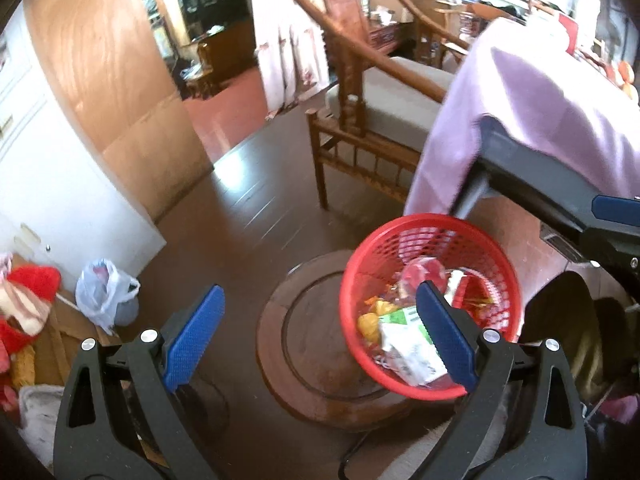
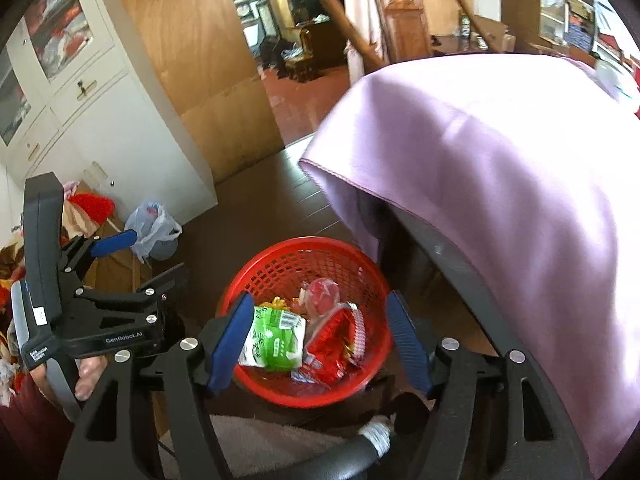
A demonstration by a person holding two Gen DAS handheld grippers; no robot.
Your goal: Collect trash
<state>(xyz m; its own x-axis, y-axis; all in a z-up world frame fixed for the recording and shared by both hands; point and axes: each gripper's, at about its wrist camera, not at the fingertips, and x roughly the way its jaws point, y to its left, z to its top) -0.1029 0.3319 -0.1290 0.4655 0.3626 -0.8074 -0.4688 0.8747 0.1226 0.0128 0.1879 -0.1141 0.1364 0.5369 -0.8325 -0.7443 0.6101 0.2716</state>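
Two hand-held tools hang over a red basket (image 2: 306, 320) that sits on the floor, just below and ahead of them. The right tool (image 2: 320, 340) is spread wide with nothing between its blue pads; the left tool (image 1: 320, 344) is likewise wide and empty. The basket holds trash: a green and white packet (image 2: 276, 338), a red foil wrapper (image 2: 332, 344), a pink round piece (image 2: 322, 292) and yellow scraps (image 1: 370, 324).

Risk, as a judgement: the basket is light and open-meshed, so a tool nudging its rim could tip it and spill the wrappers. A lilac cloth (image 2: 500, 184) hangs just to the right and could snag.

The left tool's body reads "GenRobot.AI". The packet's print is unreadable.
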